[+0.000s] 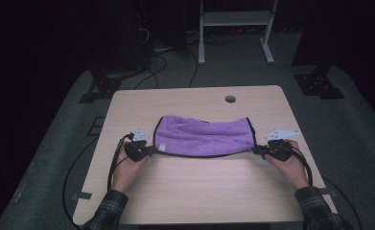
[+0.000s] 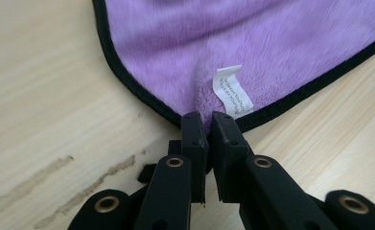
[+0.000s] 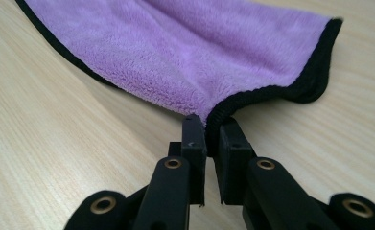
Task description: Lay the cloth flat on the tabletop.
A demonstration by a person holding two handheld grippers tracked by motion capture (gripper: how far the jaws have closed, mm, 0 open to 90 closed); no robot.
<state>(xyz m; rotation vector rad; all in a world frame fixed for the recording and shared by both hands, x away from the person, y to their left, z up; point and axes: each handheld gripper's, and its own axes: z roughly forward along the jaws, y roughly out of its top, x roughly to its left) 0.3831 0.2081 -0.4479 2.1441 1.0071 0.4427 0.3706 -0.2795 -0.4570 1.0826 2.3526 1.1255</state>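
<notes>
The person's left hand (image 1: 127,160) rests on the table (image 1: 190,191) and holds the left gripper (image 1: 152,150), whose jaws point toward the cloth just beside them. In the left gripper view, the left gripper (image 2: 207,125) has its jaws pressed together on the near left corner of the purple cloth (image 2: 233,43), right where the black edging (image 2: 127,81) meets them. A small white label (image 2: 231,91) sticks up from the pile just ahead of the jaws and a little to their right. Off to the left of the jaws, some dull streaks (image 2: 65,182) mark the wood.

Between the two grippers the cloth (image 1: 204,136) lies folded over on the table, stretched out from one gripper to the other, with its near edge sagging slightly toward the person in the middle. Beyond it, well past both grippers, there is a round hole (image 1: 230,99) in the tabletop.

The right gripper (image 1: 258,150) sits at the cloth's near right corner, held by the right hand (image 1: 290,165), which also rests on the table. In the right gripper view, the right gripper (image 3: 213,127) is likewise pinching the cloth (image 3: 185,52): the doubled black edging (image 3: 314,67) runs straight down into the closed jaws, and the purple pile fans out ahead of them and to their left. A cable (image 1: 113,163) trails back from the left gripper toward the person.
</notes>
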